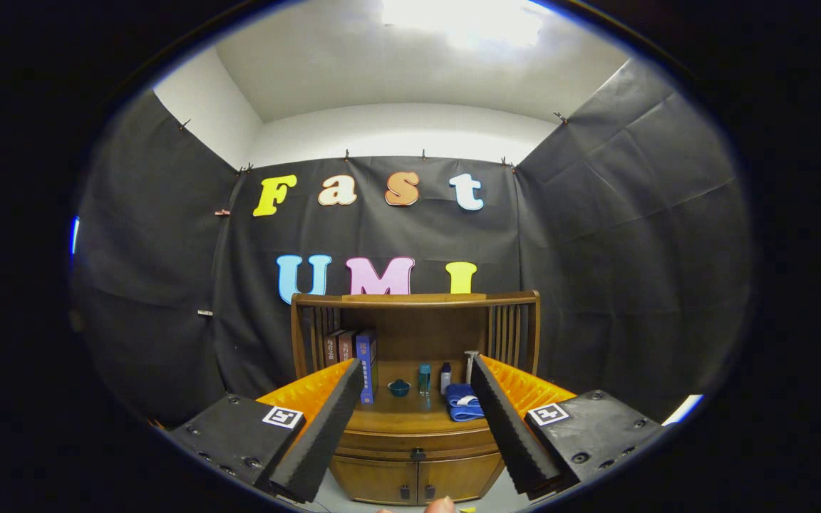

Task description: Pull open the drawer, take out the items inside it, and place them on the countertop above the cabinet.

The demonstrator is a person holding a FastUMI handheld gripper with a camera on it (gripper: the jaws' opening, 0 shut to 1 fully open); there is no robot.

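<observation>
A booth hung with black cloth is being viewed, a wooden cabinet (416, 456) standing against its wall. The drawer (416, 443) under the countertop (410, 415) is being kept closed, well beyond the gripper (417, 381), whose fingers are being held spread, gripping nothing. Books (353, 350), a small bowl (399, 387), bottles (425, 378) and a blue cloth (463, 402) are being displayed on top.

We see a warm brown wooden cabinet (414, 445) with a small dark drawer knob (417, 453), blue-spined books (364, 356), a folded blue cloth (463, 402), and a teal dish (399, 387).
</observation>
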